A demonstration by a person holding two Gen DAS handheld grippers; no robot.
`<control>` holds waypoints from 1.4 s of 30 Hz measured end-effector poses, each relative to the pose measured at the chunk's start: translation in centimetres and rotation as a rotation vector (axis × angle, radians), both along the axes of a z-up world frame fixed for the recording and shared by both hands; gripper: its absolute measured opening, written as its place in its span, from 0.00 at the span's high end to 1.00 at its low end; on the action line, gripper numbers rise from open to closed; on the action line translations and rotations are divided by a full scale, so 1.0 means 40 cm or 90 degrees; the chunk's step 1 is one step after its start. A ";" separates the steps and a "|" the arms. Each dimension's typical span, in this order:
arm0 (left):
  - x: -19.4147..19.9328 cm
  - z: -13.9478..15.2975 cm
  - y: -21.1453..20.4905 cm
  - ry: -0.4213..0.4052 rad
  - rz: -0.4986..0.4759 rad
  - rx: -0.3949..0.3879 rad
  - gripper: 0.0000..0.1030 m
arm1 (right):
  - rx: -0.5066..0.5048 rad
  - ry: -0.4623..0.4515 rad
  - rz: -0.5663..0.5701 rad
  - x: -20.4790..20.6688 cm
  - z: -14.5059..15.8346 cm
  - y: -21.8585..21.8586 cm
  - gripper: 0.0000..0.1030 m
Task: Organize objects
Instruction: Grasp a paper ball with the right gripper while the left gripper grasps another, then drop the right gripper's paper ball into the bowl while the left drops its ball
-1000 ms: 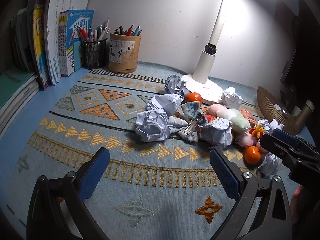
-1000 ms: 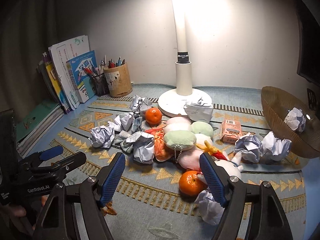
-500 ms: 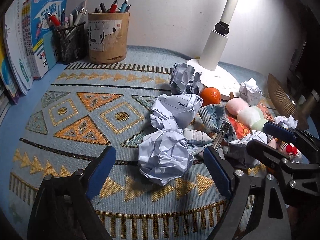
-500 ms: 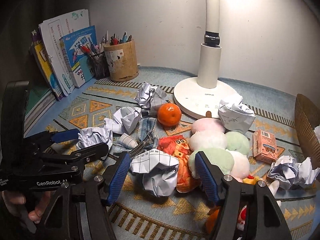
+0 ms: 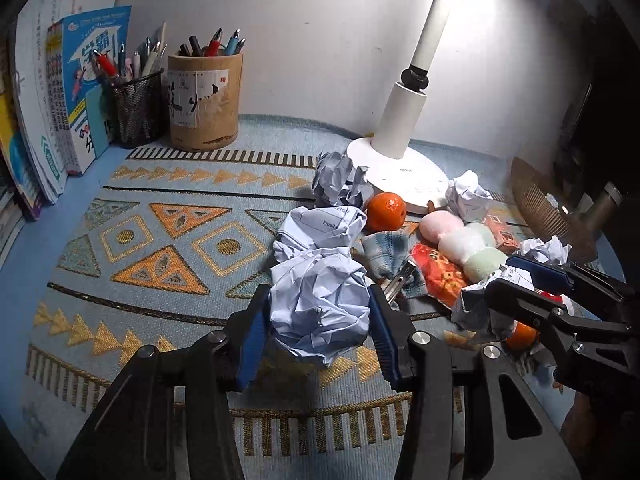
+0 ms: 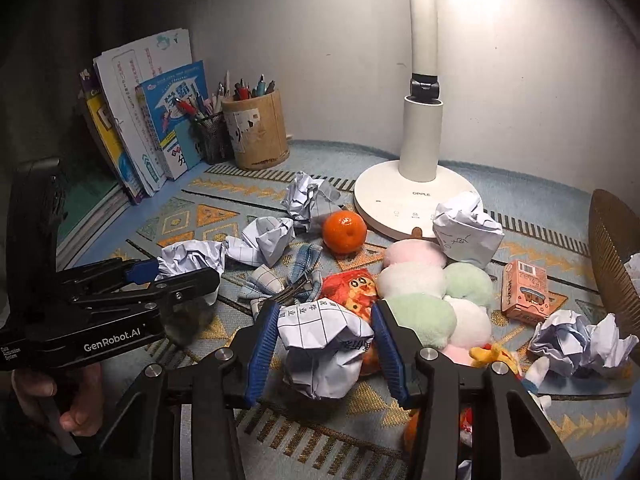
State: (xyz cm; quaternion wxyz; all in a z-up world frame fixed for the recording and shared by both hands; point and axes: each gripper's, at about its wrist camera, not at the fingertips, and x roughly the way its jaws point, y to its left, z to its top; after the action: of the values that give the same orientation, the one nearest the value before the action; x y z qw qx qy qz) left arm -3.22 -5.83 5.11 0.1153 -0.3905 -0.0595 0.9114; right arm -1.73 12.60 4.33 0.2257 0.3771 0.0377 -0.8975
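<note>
Both tools have moved in from open matting and now bracket paper: the left tool (image 5: 318, 320) is closing around a pale blue crumpled paper ball (image 5: 320, 308), the right tool (image 6: 324, 344) around a white gridded paper wad (image 6: 324, 348). Grasping is under way. Next, I judge, firm pinches, then lifts toward the brown woven basket (image 6: 612, 264) right of the right tool.

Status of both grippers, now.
Left gripper: closing on a paper ball.
Right gripper: closing on a gridded paper ball.

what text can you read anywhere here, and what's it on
"GenRobot.AI" on the left tool's body.
"OPPLE" on the lamp base.
"Email" on a paper ball.
Small print beside "GenRobot.AI": too small to read.
Blue book cover, with large Chinese characters: too blurred to read.
Label on the wooden pen cup: brush characters, not legible.
Pink box: print too small.
Gridded paper ball between the right tool's closing pads: characters unclear.
</note>
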 end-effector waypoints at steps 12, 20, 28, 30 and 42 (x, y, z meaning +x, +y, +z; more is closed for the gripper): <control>0.054 0.183 0.243 0.100 -0.108 0.003 0.57 | -0.038 0.121 -0.082 0.119 0.166 0.250 0.55; -0.050 0.234 0.521 0.040 -0.251 0.097 0.57 | -0.084 0.119 -0.256 0.065 0.208 0.579 0.55; -0.143 0.201 0.806 0.006 -0.314 0.095 0.57 | -0.152 0.033 -0.395 -0.044 0.136 0.866 0.55; -0.159 0.181 0.854 0.001 -0.315 0.077 0.55 | -0.143 0.018 -0.402 -0.068 0.115 0.885 0.54; -0.154 0.155 0.849 0.009 -0.288 0.053 0.14 | -0.137 0.014 -0.380 -0.063 0.095 0.892 0.34</control>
State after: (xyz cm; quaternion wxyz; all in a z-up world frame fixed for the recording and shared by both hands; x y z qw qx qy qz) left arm -9.36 28.13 11.33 0.3333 -0.3823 -0.0075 0.8618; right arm -4.24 48.29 8.14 -0.0096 0.3359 -0.1672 -0.9269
